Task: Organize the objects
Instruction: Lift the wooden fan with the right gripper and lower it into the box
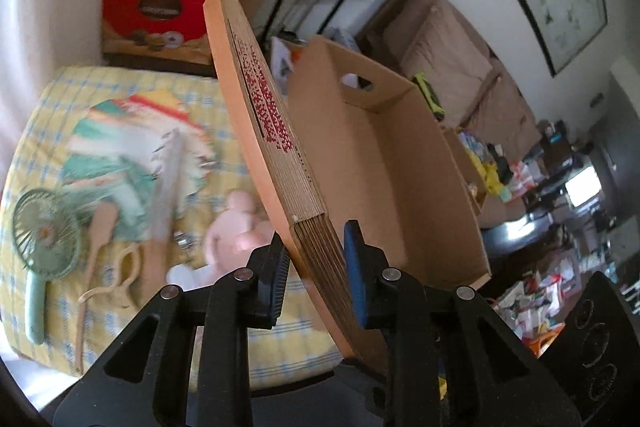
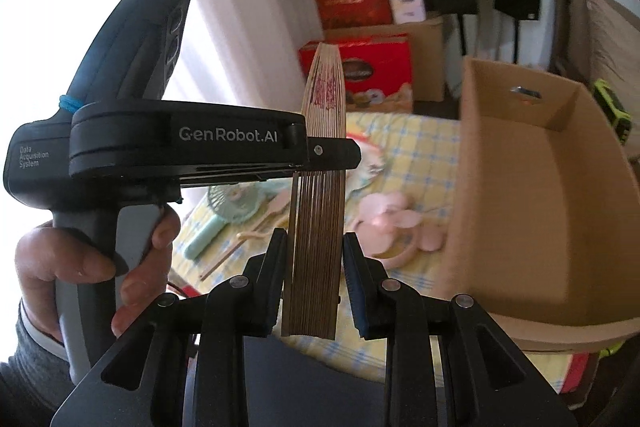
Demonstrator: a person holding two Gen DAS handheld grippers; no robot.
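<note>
A folded wooden fan with red dotted pattern stands tilted in the air above the yellow checked cloth. My left gripper is shut on its lower ribs. In the right wrist view the same folded fan stands upright. My right gripper is shut on its base. The left gripper clamps it higher up from the left, held by a hand. An open cardboard box with a handle hole sits just right of the fan, also seen as the box.
On the cloth lie a green handheld fan, a wooden spoon, a grey folded item, an open patterned paper fan and a pink fan. Red boxes stand behind; a sofa is at right.
</note>
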